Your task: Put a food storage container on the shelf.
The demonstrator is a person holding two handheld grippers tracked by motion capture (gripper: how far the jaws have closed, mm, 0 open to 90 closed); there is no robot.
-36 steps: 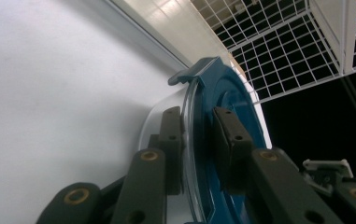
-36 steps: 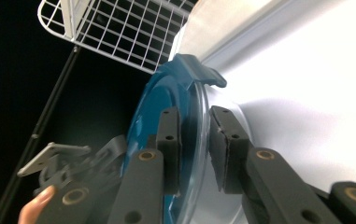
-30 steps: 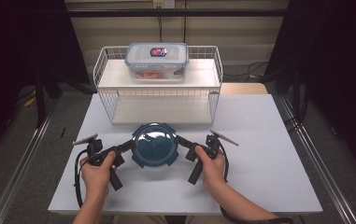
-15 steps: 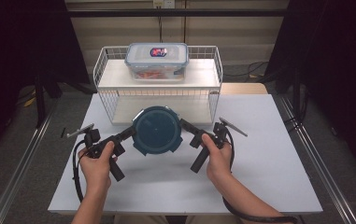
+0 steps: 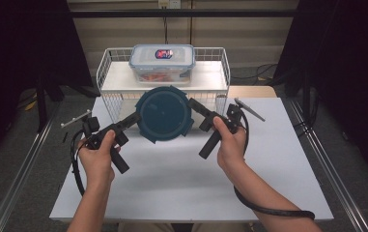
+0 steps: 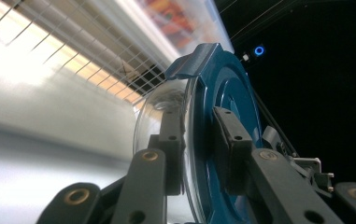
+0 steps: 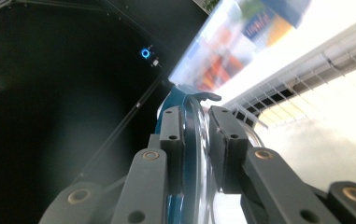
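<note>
Both the left hand-held gripper (image 5: 134, 119) and right hand-held gripper (image 5: 193, 106) clamp the round, dark-blue-lidded clear plastic container (image 5: 164, 113); the gripper views reveal its transparent bowl.

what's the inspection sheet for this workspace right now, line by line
surface: white table, bare in front of the hands
job's things: round blue-lidded bowl held up off the table, lid tilted toward the camera, in front of the wire rack
clutter: clear box with contents, on the rack's top shelf
grippers: left gripper and right gripper each shut on the bowl's rim, from opposite sides
cables: black cable trails under the right forearm; another loops by the left hand
surroundings: dark curtains on both sides, metal rails along the table
</note>
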